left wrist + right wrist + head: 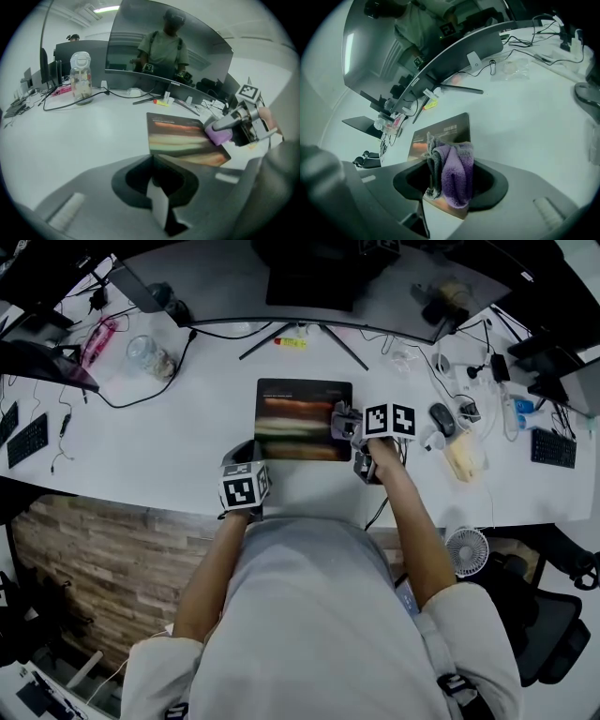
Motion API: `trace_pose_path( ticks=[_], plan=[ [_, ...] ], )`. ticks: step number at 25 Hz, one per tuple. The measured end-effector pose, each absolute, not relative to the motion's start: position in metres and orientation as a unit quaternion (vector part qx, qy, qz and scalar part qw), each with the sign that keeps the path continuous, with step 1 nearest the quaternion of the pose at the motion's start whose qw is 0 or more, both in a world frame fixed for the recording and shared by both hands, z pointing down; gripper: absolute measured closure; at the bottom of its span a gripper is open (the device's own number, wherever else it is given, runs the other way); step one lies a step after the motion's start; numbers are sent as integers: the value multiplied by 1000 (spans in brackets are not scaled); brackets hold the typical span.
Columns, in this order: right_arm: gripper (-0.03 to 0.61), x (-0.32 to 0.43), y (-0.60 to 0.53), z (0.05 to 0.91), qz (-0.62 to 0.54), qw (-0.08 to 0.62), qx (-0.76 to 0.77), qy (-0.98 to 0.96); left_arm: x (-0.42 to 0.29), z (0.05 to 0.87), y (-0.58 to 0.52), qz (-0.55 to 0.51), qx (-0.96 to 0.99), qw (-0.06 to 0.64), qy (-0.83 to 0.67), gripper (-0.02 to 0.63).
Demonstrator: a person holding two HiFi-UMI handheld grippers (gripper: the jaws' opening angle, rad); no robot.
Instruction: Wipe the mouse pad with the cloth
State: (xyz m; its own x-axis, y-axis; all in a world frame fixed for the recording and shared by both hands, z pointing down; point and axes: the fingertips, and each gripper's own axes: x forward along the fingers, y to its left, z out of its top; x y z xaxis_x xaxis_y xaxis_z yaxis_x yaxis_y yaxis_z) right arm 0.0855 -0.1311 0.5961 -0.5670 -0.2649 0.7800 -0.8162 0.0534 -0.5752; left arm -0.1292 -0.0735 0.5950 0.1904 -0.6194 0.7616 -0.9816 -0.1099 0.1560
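The mouse pad is dark with blurred coloured bands and lies flat on the white desk in front of the monitor. My right gripper is at the pad's right edge, shut on a purple and grey cloth that bunches between its jaws over the pad. The left gripper view shows the same cloth resting on the pad's near right corner. My left gripper hovers just off the pad's front left corner, jaws together with nothing in them.
A curved monitor with splayed stand legs sits behind the pad. A glass jar and a black cable lie to the left, a yellow marker by the stand. At right are a mouse and several cables and chargers. The desk's front edge is just behind both grippers.
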Motion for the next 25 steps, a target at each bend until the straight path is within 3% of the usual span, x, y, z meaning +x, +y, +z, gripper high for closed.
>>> trace_pose_path(
  ticks=[16,25],
  plan=[
    [365,128,-124,595,550,261,443,-658,-130,596,-73,267,692,347,-573,614],
    [366,83,-121,579,546,246,417,-683,-132,596,-72,263,689,366,-568,614]
  ],
)
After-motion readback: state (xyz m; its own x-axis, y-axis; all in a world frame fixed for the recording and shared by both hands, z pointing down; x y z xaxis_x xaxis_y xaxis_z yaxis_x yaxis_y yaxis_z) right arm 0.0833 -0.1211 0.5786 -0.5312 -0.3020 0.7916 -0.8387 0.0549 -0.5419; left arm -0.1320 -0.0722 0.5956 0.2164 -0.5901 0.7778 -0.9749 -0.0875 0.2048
